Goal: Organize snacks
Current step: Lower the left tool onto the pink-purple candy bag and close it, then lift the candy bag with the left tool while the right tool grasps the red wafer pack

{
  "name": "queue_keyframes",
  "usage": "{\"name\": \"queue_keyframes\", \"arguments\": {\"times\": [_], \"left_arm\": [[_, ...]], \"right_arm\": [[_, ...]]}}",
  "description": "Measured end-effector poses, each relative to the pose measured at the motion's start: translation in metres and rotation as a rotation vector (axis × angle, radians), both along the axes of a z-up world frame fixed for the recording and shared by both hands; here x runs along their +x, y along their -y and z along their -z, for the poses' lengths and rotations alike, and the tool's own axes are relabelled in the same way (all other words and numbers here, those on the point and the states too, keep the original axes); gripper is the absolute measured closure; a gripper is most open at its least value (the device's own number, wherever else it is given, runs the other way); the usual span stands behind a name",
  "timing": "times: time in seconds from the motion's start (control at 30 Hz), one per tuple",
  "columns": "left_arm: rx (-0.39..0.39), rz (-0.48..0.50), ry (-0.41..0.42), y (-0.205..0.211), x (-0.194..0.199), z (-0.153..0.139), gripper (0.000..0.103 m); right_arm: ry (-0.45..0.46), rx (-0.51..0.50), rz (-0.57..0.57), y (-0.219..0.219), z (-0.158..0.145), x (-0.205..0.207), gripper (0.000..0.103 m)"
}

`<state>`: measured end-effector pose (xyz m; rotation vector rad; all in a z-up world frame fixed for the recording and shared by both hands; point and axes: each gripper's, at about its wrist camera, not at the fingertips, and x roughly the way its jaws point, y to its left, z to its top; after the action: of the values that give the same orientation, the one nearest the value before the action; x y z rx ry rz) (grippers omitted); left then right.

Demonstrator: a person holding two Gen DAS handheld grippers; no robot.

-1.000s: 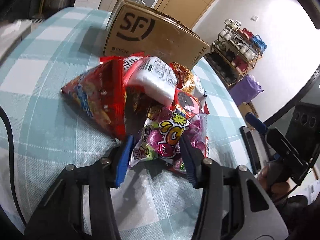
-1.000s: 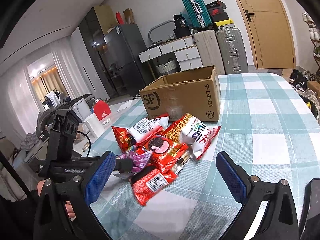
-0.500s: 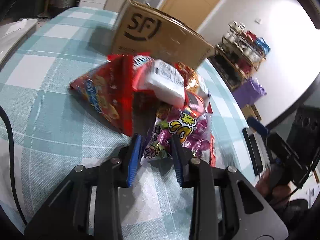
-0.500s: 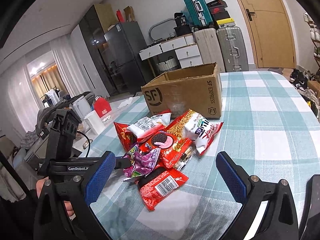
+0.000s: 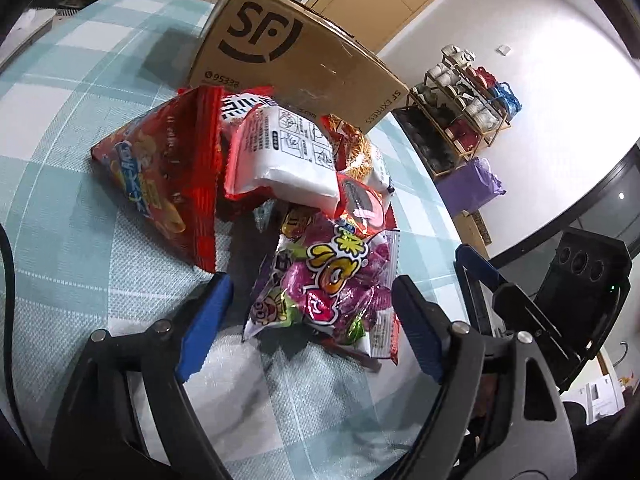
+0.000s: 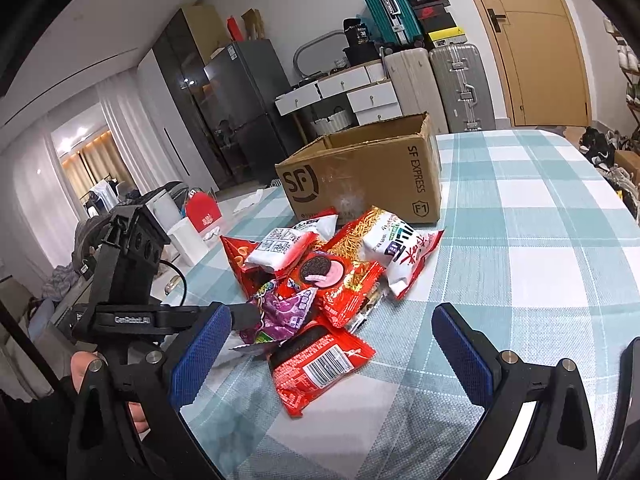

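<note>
The purple candy bag lies at the near edge of our snack pile, on the checked tablecloth. It rests partly on a red packet underneath it. Its long side runs away from us, toward the cardboard box, and one near corner sticks out toward our left claw.

Our left claw is spread wide and holds nothing. The bag sits right between its two blue fingers, with a gap on each side. So we think the left claw is the one to grab it, by squeezing across the bag's short side.

Our right claw is spread wide too and holds nothing. It hangs a bit farther back. From there the purple candy bag is off to the left, and a red packet with a barcode is the closest snack.

Behind the purple bag are a big red chip bag, a white packet and a red cookie packet. The box stands open just past the pile, and the snacks probably go in there.
</note>
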<state>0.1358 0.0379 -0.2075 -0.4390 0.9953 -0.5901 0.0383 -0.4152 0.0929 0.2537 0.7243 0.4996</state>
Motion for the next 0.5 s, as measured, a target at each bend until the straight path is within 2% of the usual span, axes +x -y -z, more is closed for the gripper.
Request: {"name": "queue_keyframes", "arguments": {"times": [0.03,0.07,0.1,0.2,0.33,0.5], "left_arm": [[0.003,0.004,0.000,0.001,-0.001,0.000,0.025],[0.003,0.017,-0.005,0.005,0.000,0.000,0.036],[0.026,0.026,-0.007,0.011,0.000,-0.001,0.042],[0.100,0.038,0.005,0.026,0.000,-0.005,0.053],[0.126,0.029,-0.009,0.036,-0.002,-0.007,0.060],[0.121,0.020,-0.021,0.042,-0.008,-0.015,0.069]], "right_arm": [[-0.002,0.002,0.002,0.001,0.001,0.000,0.001],[-0.005,0.005,0.003,0.002,0.001,0.000,0.001],[-0.008,0.008,0.004,0.003,0.002,0.001,0.001],[-0.010,0.013,0.007,0.004,0.003,0.000,0.001],[-0.017,0.019,0.007,0.005,0.005,0.000,0.001],[-0.016,0.019,0.007,0.006,0.005,-0.001,0.001]]}}
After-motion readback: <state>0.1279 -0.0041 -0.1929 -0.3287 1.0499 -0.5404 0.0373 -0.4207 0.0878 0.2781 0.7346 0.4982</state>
